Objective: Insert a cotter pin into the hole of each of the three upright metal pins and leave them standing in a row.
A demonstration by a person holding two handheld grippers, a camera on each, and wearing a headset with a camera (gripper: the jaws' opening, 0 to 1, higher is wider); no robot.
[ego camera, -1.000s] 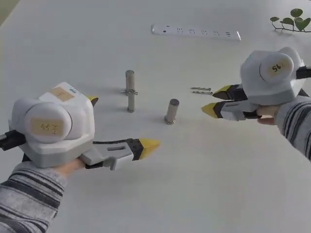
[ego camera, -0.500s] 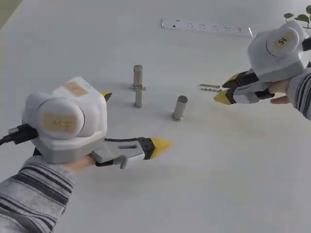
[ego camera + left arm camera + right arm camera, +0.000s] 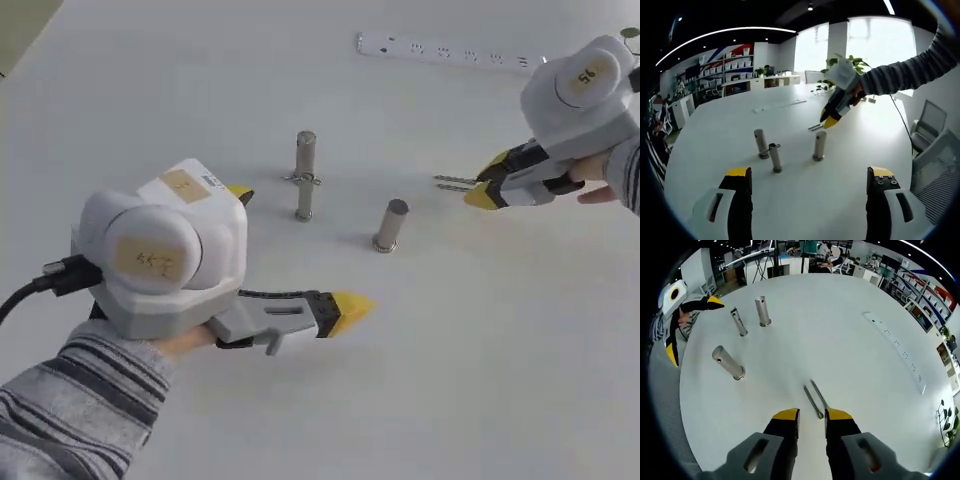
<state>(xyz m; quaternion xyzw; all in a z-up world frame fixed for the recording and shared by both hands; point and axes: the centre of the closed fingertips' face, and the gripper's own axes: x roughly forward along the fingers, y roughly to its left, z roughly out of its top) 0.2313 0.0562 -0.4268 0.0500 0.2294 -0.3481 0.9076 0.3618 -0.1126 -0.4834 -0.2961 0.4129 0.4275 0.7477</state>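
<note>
Nearest, over a plain white matte table (image 3: 420, 380): left gripper (image 3: 809, 175), jaws spread wide, nothing between them. Further in, three short steel pins upright on flanged feet. Near pin (image 3: 389, 225) bare, alone to the right. Middle pin (image 3: 304, 198) with a thin cotter pin (image 3: 300, 179) through it near the top. Rear pin (image 3: 305, 148) just behind, bare as far as visible. Well apart to the right, two loose cotter pins (image 3: 813, 399) flat on the table side by side, their ends between the tips of right gripper (image 3: 812, 415); jaws narrowly parted, contact unclear. Beyond, a white power strip (image 3: 440, 50). Farther off, a large open office: shelves (image 3: 735, 62), bright windows (image 3: 875, 40), potted plant (image 3: 860, 62), chair (image 3: 932, 125).
</note>
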